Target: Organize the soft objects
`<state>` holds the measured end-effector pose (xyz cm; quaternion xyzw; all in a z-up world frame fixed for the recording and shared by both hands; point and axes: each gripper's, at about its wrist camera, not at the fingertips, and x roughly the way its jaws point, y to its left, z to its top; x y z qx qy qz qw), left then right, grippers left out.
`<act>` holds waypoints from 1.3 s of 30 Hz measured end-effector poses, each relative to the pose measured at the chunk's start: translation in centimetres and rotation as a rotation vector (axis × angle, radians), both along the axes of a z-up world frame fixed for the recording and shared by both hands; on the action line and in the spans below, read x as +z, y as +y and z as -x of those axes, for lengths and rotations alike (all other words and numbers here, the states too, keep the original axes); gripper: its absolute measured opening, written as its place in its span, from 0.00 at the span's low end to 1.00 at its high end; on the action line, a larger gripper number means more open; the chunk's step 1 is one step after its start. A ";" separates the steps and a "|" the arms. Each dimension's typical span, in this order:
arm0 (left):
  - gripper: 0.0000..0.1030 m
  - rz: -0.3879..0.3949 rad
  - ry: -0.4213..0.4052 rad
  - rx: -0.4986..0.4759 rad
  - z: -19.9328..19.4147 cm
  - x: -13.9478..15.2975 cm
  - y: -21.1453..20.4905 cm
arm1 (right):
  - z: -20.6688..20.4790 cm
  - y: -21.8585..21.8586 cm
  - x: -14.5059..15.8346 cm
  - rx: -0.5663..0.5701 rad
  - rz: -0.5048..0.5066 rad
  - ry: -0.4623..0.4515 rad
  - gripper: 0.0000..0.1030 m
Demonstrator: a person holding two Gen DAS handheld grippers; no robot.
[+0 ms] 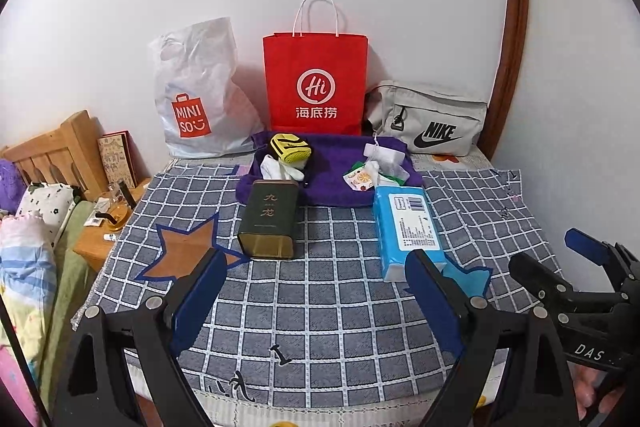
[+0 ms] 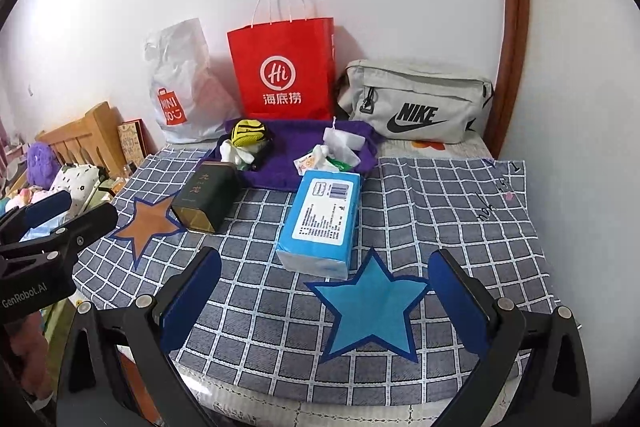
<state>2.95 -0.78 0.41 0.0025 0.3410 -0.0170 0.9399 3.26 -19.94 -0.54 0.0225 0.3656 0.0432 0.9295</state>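
A blue tissue pack [image 1: 408, 227] [image 2: 320, 223] lies on the checked cloth [image 1: 340, 307] beside a dark green tin [image 1: 270, 219] [image 2: 206, 197] on its side. Behind them a purple towel [image 1: 332, 167] [image 2: 296, 155] carries a yellow-black pouch [image 1: 290, 147] [image 2: 250, 133], white socks [image 1: 276, 167], a white tissue packet [image 1: 386, 155] and a fruit-print sachet [image 1: 360, 179]. My left gripper [image 1: 316, 267] hangs open over the cloth's near part, nothing between its fingers. My right gripper [image 2: 326, 269] is open above the blue star [image 2: 370, 303]. An orange star [image 1: 188, 247] [image 2: 150, 221] lies left.
Against the wall stand a white Miniso plastic bag [image 1: 196, 95], a red paper bag [image 1: 316, 83] and a grey Nike waist bag [image 1: 428, 119]. A wooden headboard [image 1: 60, 151], bedside table [image 1: 100, 239] and pillows [image 1: 28, 239] are on the left. A brown door frame [image 1: 516, 27] stands right.
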 end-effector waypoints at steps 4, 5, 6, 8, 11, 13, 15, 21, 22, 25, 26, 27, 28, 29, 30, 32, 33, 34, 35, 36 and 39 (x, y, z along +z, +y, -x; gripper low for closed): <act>0.88 -0.011 -0.011 0.001 0.3 0.1 -0.1 | 0.2 -0.1 0.2 -0.004 -0.002 -0.008 0.99; 0.88 -0.009 -0.010 0.003 0.2 0.1 -0.1 | 0.2 -0.1 0.3 -0.006 0.001 -0.011 0.99; 0.88 -0.006 -0.011 0.004 0.3 0.2 -0.1 | 0.3 -0.1 0.3 -0.007 0.002 -0.012 0.99; 0.88 -0.009 -0.013 0.001 0.3 0.2 -0.1 | 0.3 -0.2 0.4 -0.007 -0.002 -0.015 0.99; 0.88 -0.008 -0.015 0.005 0.4 0.2 -0.1 | 0.5 -0.2 0.4 -0.007 -0.004 -0.016 0.99; 0.88 -0.007 -0.015 0.006 0.5 0.2 -0.1 | 0.5 -0.2 0.4 -0.006 -0.003 -0.017 0.99; 0.88 -0.010 -0.013 0.007 0.4 0.2 -0.1 | 0.5 -0.1 0.5 -0.003 0.000 -0.018 0.99; 0.88 -0.010 -0.013 0.006 0.5 0.2 -0.1 | 0.6 -0.1 0.6 -0.001 0.000 -0.019 0.99; 0.88 -0.010 -0.014 0.006 0.5 0.2 -0.1 | 0.6 0.0 0.6 -0.002 0.000 -0.020 0.99; 0.88 -0.007 -0.014 0.004 0.5 0.2 -0.1 | 0.7 0.0 0.7 0.000 0.002 -0.021 0.99; 0.88 -0.009 -0.013 0.003 0.5 0.3 -0.1 | 0.6 0.0 0.7 0.000 0.002 -0.021 0.99; 0.88 -0.009 -0.014 0.004 0.5 0.3 -0.1 | 0.6 0.0 0.7 0.000 0.004 -0.021 0.99; 0.88 -0.009 -0.014 0.003 0.5 0.3 -0.1 | 0.6 0.0 0.7 0.001 0.005 -0.021 0.99; 0.88 -0.008 -0.015 0.001 0.5 0.3 -0.1 | 0.6 0.1 0.7 0.002 0.006 -0.021 0.99; 0.88 -0.008 -0.014 0.001 0.5 0.3 -0.1 | 0.6 0.1 0.8 0.002 0.006 -0.022 0.99; 0.88 -0.008 -0.014 0.001 0.5 0.3 -0.1 | 0.7 0.1 0.8 0.002 0.006 -0.022 0.99; 0.88 -0.009 -0.015 0.001 0.5 0.3 -0.1 | 0.7 0.1 0.8 0.002 0.006 -0.022 0.99; 0.88 -0.008 -0.016 0.002 0.5 0.3 -0.1 | 0.7 0.1 0.8 0.002 0.006 -0.024 0.99; 0.88 -0.007 -0.016 0.002 0.5 0.3 -0.1 | 0.7 0.1 0.8 0.002 0.005 -0.024 0.99; 0.88 -0.007 -0.015 0.001 0.5 0.3 -0.1 | 0.7 0.1 0.8 0.003 0.005 -0.024 0.99; 0.88 -0.012 -0.016 0.003 0.5 0.4 -0.1 | 0.8 0.2 0.9 0.005 0.009 -0.027 0.99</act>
